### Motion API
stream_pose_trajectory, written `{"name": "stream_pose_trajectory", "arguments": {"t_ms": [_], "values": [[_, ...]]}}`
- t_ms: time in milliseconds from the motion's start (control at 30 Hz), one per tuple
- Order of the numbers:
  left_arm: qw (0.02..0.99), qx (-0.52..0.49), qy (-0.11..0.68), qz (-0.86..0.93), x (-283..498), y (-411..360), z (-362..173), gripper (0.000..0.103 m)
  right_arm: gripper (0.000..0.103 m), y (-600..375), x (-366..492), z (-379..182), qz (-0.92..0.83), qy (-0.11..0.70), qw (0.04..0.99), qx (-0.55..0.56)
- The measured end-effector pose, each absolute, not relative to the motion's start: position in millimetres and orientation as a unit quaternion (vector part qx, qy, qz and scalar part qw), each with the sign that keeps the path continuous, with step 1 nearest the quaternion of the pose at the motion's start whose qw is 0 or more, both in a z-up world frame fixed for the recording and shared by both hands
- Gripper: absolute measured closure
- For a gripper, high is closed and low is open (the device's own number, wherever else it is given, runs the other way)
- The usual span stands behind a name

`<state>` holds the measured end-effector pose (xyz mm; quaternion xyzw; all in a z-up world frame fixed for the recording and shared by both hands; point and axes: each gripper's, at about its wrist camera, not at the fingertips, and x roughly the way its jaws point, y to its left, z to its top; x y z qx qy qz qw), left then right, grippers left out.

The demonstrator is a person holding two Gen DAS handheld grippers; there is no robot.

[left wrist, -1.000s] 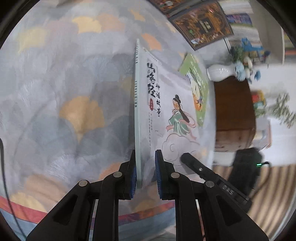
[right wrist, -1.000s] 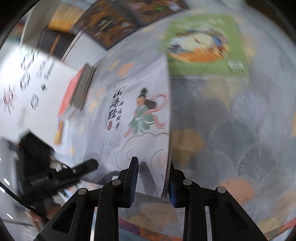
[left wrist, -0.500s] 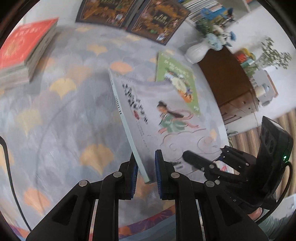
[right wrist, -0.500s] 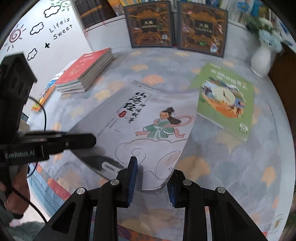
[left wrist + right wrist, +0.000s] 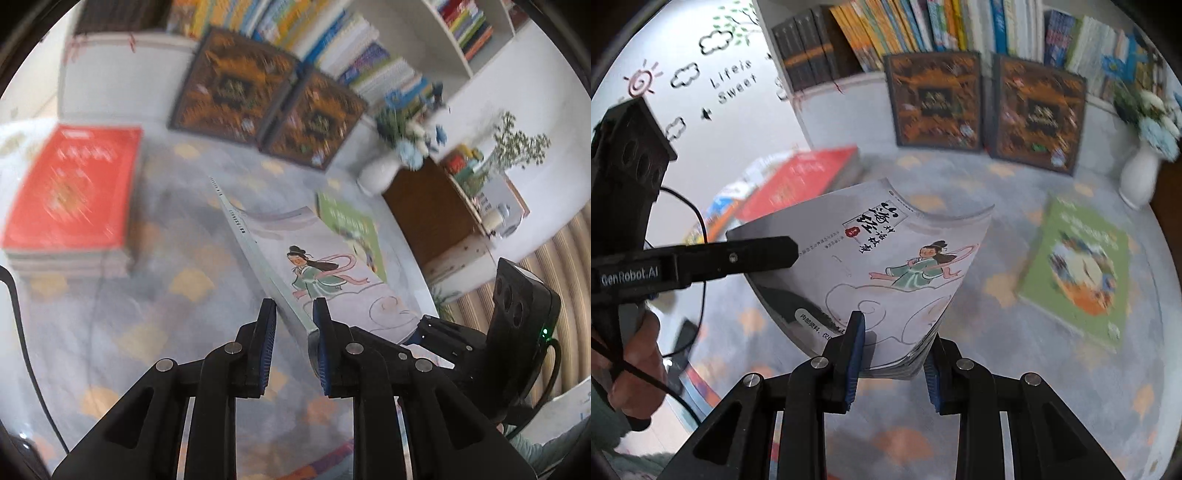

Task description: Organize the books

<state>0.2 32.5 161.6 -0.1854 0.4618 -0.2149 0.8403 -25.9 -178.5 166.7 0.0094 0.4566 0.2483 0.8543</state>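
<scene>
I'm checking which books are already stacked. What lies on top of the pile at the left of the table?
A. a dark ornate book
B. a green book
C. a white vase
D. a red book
D: the red book tops the pile, while the green book lies flat alone on the table by the vase.

The left gripper is pointing downward at a slant, and its jaws are opening around the spine edge of the book, the right pad touching it and the left pad standing clear. The right gripper is clamping the book's lower corner, its jaws fully closed on the page block. A hand is gripping the left gripper's handle at the frame's left edge.
</scene>
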Motion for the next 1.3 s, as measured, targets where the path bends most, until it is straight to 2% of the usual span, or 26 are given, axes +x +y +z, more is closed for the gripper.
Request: {"name": "stream_pose_trajectory", "arguments": {"t_ms": [233, 467, 1000, 1167, 1300], "values": [[0.867, -0.198, 0.422, -0.175, 17, 115, 182, 0.085, 0.073, -94, 11, 179, 0.282, 0.434, 0.855, 0.017], [0.862, -0.233, 0.430, -0.134, 37, 196, 155, 0.084, 0.072, -11, 37, 165, 0.294, 0.448, 0.844, -0.020], [0.836, -0.290, 0.452, -0.117, 90, 259, 98, 0.086, 0.071, 53, 96, 143, 0.250, 0.494, 0.831, -0.052], [0.823, -0.309, 0.466, -0.103, 88, 271, 81, 0.086, 0.071, 59, 104, 131, 0.240, 0.506, 0.827, -0.056], [0.819, -0.315, 0.474, -0.075, 76, 282, 73, 0.086, 0.069, 55, 108, 106, 0.239, 0.545, 0.803, -0.037]]}}
